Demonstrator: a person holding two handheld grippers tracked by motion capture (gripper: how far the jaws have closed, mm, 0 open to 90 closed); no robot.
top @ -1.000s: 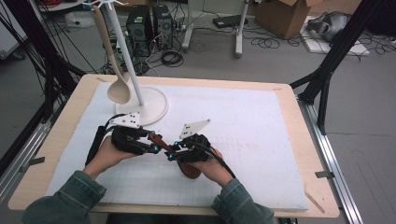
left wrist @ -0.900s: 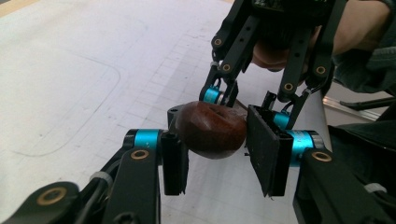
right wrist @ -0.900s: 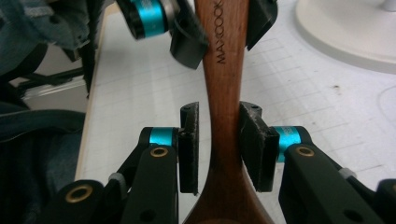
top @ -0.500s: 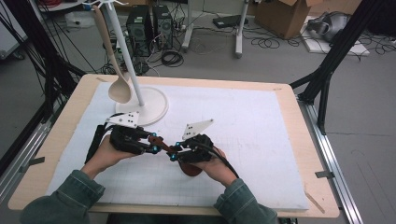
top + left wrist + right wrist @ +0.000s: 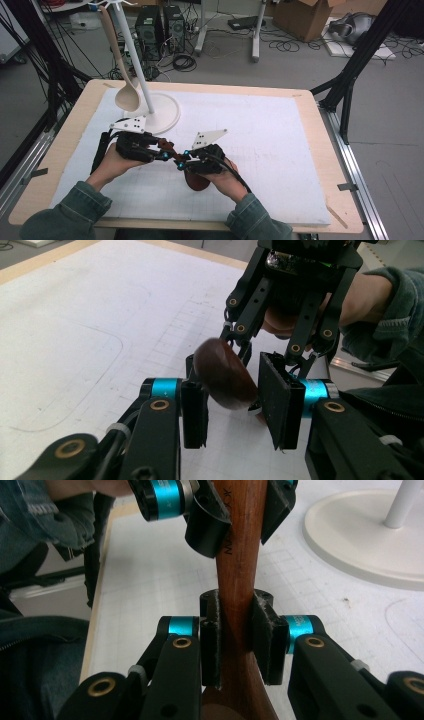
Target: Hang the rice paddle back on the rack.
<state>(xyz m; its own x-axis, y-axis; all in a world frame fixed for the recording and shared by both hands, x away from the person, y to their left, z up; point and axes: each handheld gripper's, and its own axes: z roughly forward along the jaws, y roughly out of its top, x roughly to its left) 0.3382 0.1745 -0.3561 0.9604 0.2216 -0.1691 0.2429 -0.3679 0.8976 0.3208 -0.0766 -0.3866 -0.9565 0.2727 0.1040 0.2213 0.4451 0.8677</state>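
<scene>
Dark reddish-brown wooden spoon (image 5: 240, 555), polished, with faint stamped lettering along the handle, held off the table (image 5: 300, 150) at about 6 o'clock on the white mat (image 5: 260, 130), between both hands. Handle clamped firmly by the right hand-held gripper (image 5: 235, 640), pads pressed on both sides of the neck just above the widening bowl; jaws just been closing, wood between them. Rounded handle end lying between the jaws of the left hand-held gripper (image 5: 232, 405), touching the left pad, a visible gap remaining to the right pad, so not squeezed tight; jaws narrowed a moment ago, then eased slightly. Seen from above, left hand-held gripper at 9 o'clock of the spoon, right one at 3 o'clock, tips nearly meeting. Toward 11 o'clock, a white stand (image 5: 162, 112) with round base and slanted pole, a pale wooden spoon (image 5: 125, 95) hanging from it. Beyond the table at 12 o'clock, computer towers (image 5: 160, 25), cables, and a cardboard box (image 5: 305, 15) on the floor. Nothing lying between the gripped spoon and the stand.
</scene>
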